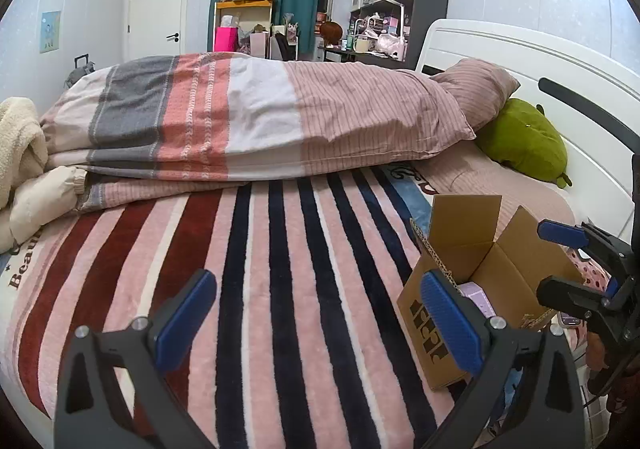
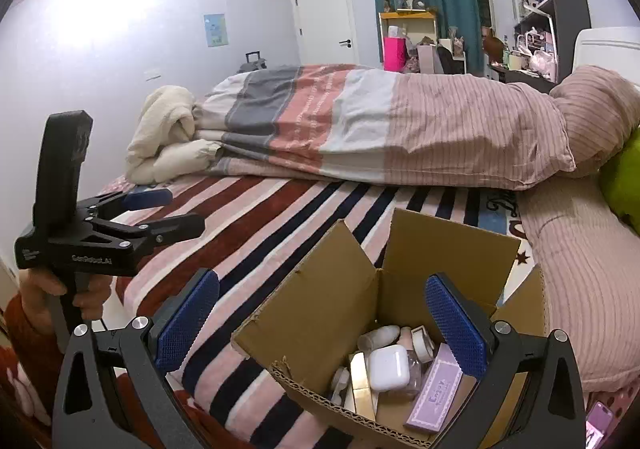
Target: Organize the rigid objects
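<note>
An open cardboard box [image 2: 332, 301] stands on the striped blanket at the near right of the bed; it also shows in the left wrist view [image 1: 492, 273]. Inside lie a white earbud case [image 2: 389, 367], a purple box [image 2: 436, 389], a gold item [image 2: 362, 381] and small rolls [image 2: 422, 341]. My right gripper [image 2: 320, 325] is open and empty above the box's opening. My left gripper [image 1: 320, 317] is open and empty over the blanket, left of the box. Each gripper shows in the other's view: the right one [image 1: 568, 261], the left one [image 2: 168, 209].
A folded quilt [image 1: 248, 117] and pillow [image 1: 476, 89] lie across the far bed. A green plush [image 1: 524, 141] sits by the white headboard [image 1: 520, 57]. A cream jacket [image 1: 20, 153] lies at the left. A phone [image 2: 600, 425] lies right of the box.
</note>
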Demonstrator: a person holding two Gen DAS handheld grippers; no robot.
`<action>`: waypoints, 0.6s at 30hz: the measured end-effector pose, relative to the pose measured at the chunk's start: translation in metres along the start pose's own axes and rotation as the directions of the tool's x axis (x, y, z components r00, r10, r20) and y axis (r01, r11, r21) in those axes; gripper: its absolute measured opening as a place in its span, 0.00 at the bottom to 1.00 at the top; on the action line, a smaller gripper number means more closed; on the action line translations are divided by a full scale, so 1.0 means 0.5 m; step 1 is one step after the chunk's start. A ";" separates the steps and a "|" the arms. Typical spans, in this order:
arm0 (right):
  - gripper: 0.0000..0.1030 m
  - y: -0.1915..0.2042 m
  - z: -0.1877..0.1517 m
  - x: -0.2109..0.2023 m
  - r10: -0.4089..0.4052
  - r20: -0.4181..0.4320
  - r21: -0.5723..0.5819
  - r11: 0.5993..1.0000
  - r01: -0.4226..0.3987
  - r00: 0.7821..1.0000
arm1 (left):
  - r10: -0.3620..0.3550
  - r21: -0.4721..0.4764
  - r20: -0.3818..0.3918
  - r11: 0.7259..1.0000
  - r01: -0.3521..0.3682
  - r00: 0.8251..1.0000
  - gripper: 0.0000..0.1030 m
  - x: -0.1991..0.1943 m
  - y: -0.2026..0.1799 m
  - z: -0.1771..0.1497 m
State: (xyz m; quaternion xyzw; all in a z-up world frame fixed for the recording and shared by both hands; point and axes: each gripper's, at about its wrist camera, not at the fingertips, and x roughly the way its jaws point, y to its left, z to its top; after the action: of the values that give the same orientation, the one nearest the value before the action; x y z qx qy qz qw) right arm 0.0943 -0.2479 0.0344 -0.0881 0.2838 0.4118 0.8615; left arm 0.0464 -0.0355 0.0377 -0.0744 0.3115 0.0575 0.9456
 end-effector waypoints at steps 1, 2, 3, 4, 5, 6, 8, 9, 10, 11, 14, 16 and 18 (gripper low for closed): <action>1.00 0.001 0.000 0.000 -0.005 0.000 0.002 1.000 0.005 1.000 | 0.001 0.000 -0.001 1.000 -0.001 1.000 0.98 0.000 0.000 0.000; 1.00 0.000 -0.001 0.000 -0.005 0.000 0.004 1.000 0.005 1.000 | 0.001 0.000 0.000 1.000 -0.001 1.000 0.98 0.000 0.000 0.000; 1.00 0.001 0.001 0.001 -0.006 0.000 0.007 1.000 0.006 1.000 | 0.000 0.001 0.000 1.000 0.000 1.000 0.98 0.000 0.001 0.000; 1.00 0.001 0.001 0.000 -0.008 0.000 0.010 1.000 0.008 1.000 | 0.000 0.002 -0.001 1.000 0.000 1.000 0.98 0.001 0.001 0.000; 1.00 0.000 0.001 0.000 -0.009 0.000 0.012 1.000 0.009 1.000 | 0.000 0.001 0.000 1.000 0.000 1.000 0.98 0.000 0.000 0.000; 1.00 0.000 0.002 0.000 -0.009 0.000 0.014 1.000 0.009 1.000 | 0.000 0.001 0.000 1.000 0.000 1.000 0.98 0.000 0.000 0.000; 1.00 0.000 0.001 0.000 -0.011 -0.002 0.017 1.000 0.011 1.000 | 0.000 0.001 0.000 1.000 0.000 1.000 0.98 0.000 0.000 0.001; 1.00 0.000 0.001 -0.001 -0.012 -0.003 0.020 1.000 0.012 1.000 | -0.002 0.000 0.001 1.000 0.002 1.000 0.98 0.000 0.000 0.001; 1.00 -0.001 0.001 -0.001 -0.015 -0.003 0.022 1.000 0.015 1.000 | -0.004 -0.002 0.001 1.000 0.004 1.000 0.98 0.000 0.001 0.000; 1.00 -0.001 0.001 -0.001 -0.018 -0.003 0.023 1.000 0.018 1.000 | -0.005 -0.003 0.000 1.000 0.005 1.000 0.98 0.000 0.003 0.000; 1.00 -0.003 0.002 -0.004 -0.031 0.001 0.020 0.999 0.031 1.000 | -0.004 -0.002 0.001 1.000 0.004 1.000 0.98 -0.001 0.003 0.000; 1.00 -0.004 0.003 -0.005 -0.036 0.001 0.018 0.999 0.036 0.999 | -0.005 -0.002 0.001 1.000 0.005 1.000 0.98 -0.001 0.003 0.000; 1.00 -0.007 0.004 -0.004 -0.036 0.001 0.019 0.999 0.036 0.999 | 0.002 -0.001 0.003 1.000 -0.002 1.000 0.98 -0.001 0.004 0.001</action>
State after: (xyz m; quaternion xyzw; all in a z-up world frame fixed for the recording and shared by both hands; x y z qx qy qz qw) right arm 0.0966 -0.2507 0.0372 -0.0847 0.2855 0.3935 0.8697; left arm 0.0458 -0.0337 0.0382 -0.0744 0.3102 0.0585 0.9460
